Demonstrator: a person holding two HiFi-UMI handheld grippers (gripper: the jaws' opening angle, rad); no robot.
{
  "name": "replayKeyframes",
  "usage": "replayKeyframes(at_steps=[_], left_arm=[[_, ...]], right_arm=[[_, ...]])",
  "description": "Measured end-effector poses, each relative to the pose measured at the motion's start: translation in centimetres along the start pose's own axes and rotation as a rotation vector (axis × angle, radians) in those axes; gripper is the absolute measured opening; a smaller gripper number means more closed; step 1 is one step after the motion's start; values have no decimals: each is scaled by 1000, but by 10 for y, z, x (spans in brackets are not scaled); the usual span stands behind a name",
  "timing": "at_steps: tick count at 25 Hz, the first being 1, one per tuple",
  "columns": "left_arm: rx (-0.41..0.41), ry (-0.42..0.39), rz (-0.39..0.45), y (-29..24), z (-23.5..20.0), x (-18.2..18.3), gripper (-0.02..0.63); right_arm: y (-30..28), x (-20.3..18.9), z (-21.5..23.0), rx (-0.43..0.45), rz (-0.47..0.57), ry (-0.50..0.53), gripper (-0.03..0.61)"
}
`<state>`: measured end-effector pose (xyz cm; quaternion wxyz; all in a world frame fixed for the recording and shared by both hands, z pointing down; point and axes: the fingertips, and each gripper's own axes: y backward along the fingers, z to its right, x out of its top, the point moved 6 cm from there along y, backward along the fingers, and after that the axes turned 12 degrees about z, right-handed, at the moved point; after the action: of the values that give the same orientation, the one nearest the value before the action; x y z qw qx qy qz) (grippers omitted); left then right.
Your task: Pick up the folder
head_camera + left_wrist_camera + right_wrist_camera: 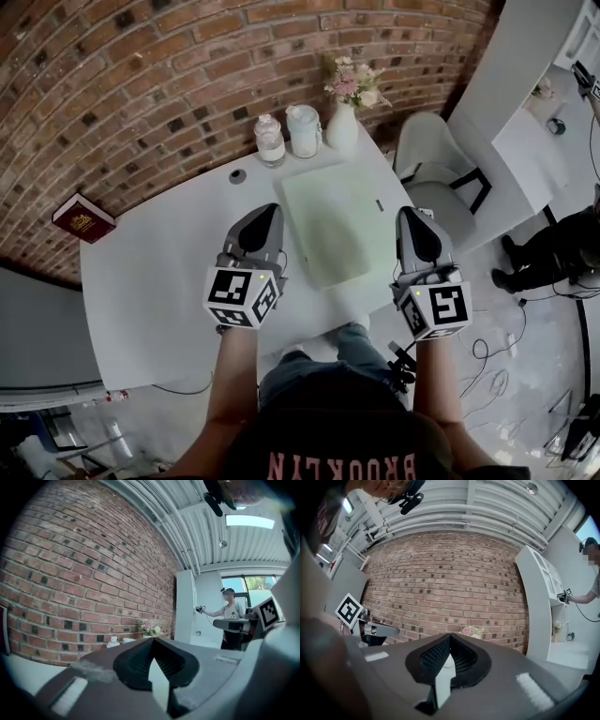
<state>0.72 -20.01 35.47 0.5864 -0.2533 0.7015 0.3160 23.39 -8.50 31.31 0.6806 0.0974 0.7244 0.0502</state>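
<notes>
On the white table, the pale green folder lies flat between my two grippers, its long axis running away from me toward the vase by the brick wall. My left gripper sits just beside its left edge, my right gripper just beside its right edge; neither is clearly nearer. Both pairs of jaws are closed on nothing and point level along the folder's length; I judge each must open and turn inward to take an edge
</notes>
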Motion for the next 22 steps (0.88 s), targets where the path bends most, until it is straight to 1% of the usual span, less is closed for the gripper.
replayKeyframes(at_steps=[3, 7, 10, 15, 17, 18, 20, 21, 22], left_arm=[[66, -2, 4, -11, 6, -5, -3], [153, -6, 2, -22, 15, -12, -3], [220, -11, 4, -27, 22, -16, -3], [306, -14, -2, -31, 33, -23, -3], [327, -11, -12, -32, 37, -26, 17], [335, -12, -19, -32, 38, -28, 31], [348, -16, -33, -34, 40, -32, 86], [354, -15, -38, -34, 39, -35, 98], [360, -13, -42, -35, 39, -37, 104]], right_arm=[[-15, -10, 21, 55, -8, -41, 2], [-32, -23, 51, 119, 7, -29, 2], [-43, -33, 69, 172, -7, -55, 2], [-56, -46, 90, 242, -24, -91, 2], [-60, -52, 95, 267, -38, -111, 3], [-62, -55, 97, 281, -50, -123, 16], [-66, -62, 99, 306, -75, -147, 89], [-68, -65, 100, 314, -86, -157, 129], [-70, -68, 101, 318, -96, -163, 152]])
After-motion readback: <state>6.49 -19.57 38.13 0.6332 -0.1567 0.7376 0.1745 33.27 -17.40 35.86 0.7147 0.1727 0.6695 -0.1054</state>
